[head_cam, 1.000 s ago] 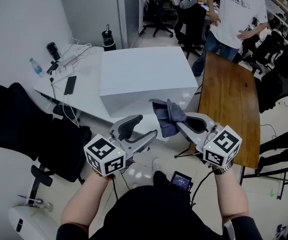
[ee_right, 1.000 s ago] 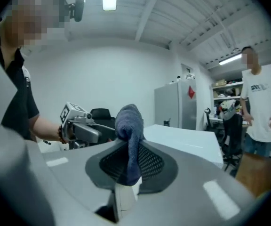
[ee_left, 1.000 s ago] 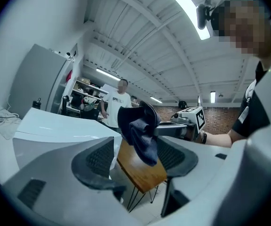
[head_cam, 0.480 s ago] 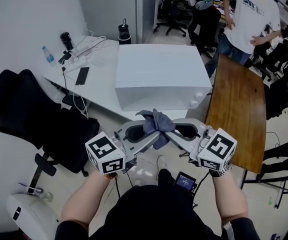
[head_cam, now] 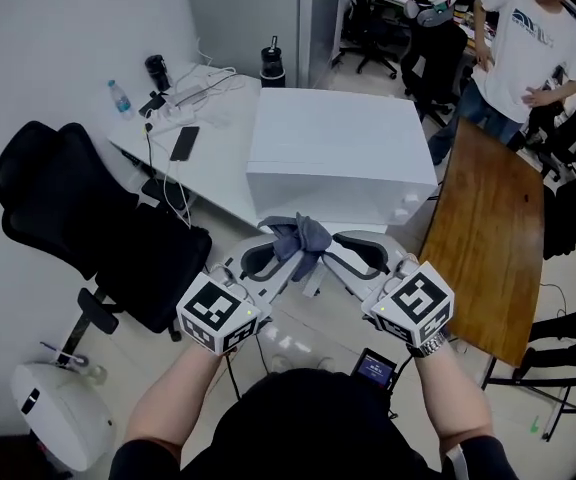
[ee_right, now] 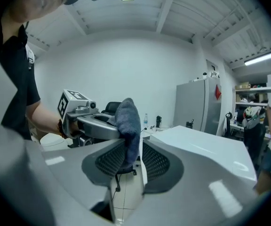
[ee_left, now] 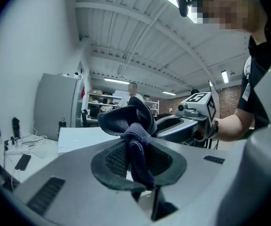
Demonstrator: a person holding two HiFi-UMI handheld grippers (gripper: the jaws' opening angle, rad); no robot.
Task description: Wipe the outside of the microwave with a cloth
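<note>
The microwave is a plain white box on a white desk; it also shows as the microwave and the microwave. A dark blue-grey cloth is bunched in the air in front of it, where both grippers meet tip to tip. My left gripper has just been closing and its pads now pinch the cloth. My right gripper has just been opening: the cloth still lies against one pad, with a gap to the other. Each gripper sees the other: right gripper, left gripper.
A black office chair stands left of the desk, which carries a bottle, a phone and cables. A wooden table is at the right. A person in a white shirt stands at the back right.
The cloth hung from the right gripper alone; both grippers have come together. The left jaws have closed on the cloth and the right jaws have widened. The view has shifted towards the microwave.
</note>
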